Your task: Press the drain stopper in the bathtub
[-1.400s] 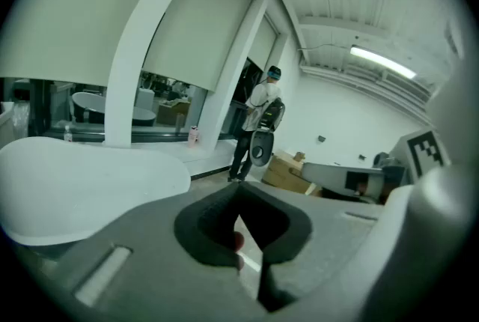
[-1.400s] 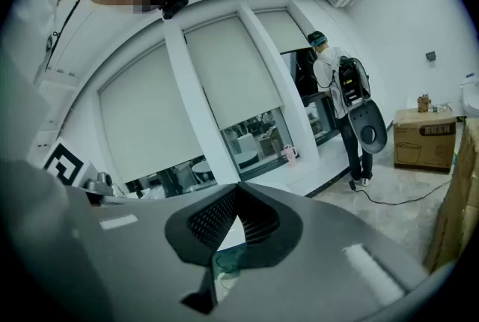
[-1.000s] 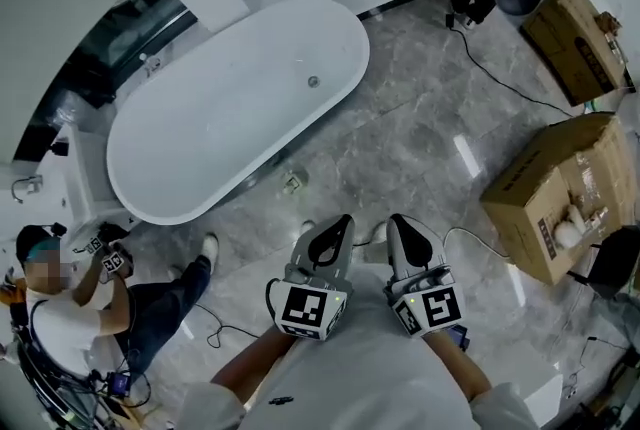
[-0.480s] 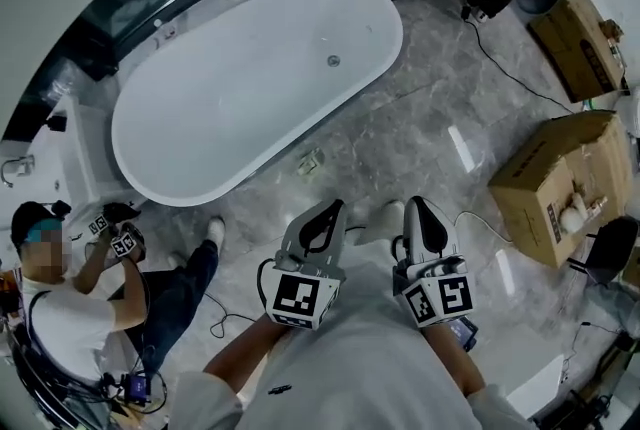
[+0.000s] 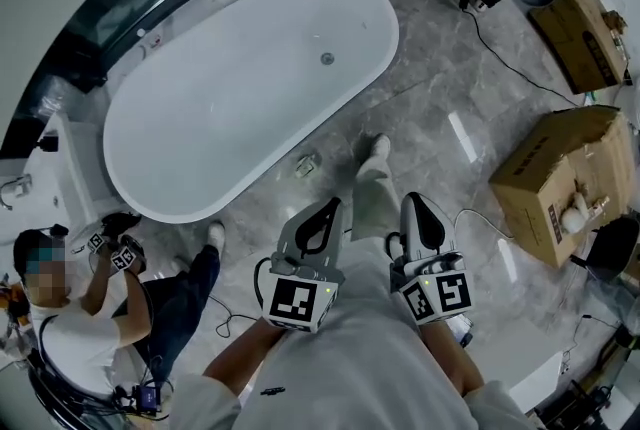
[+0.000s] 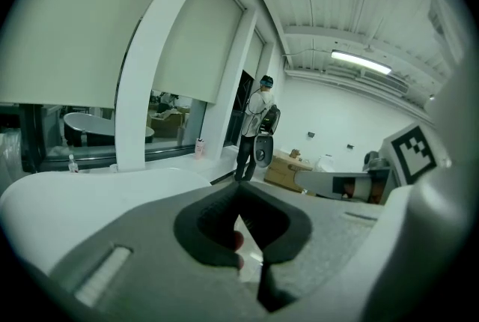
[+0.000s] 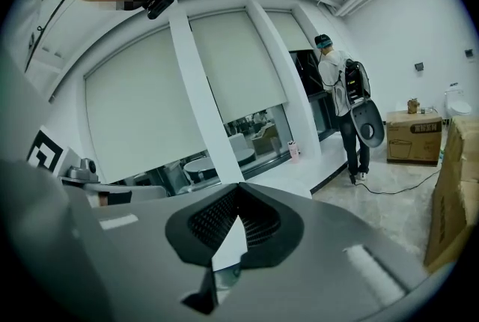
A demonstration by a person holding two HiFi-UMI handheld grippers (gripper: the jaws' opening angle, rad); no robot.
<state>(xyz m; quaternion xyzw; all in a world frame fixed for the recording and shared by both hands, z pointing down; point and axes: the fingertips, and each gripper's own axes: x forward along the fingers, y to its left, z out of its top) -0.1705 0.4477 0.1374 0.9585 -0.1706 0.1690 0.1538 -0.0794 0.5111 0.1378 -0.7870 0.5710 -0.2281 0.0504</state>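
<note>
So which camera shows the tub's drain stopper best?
The head view: the drain stopper is a small round dot on the bathtub floor, unobstructed. Both gripper views look level across the room and miss it.

The bathtub point(image 5: 230, 108), at 11 o'clock in the head view, is white, smooth and glossy, like enamel or acrylic. Its drain stopper point(image 5: 327, 59) looks like shiny metal. The floor point(image 5: 420, 98) is grey veined stone, polished, with bright reflections on it. At 3 o'clock the box point(image 5: 560, 178) is matt brown cardboard. The left gripper point(image 5: 325, 210) and the right gripper point(image 5: 415, 206) are matt grey plastic. Their inner pads point(image 7: 213, 219) are black and finely ribbed.
</note>
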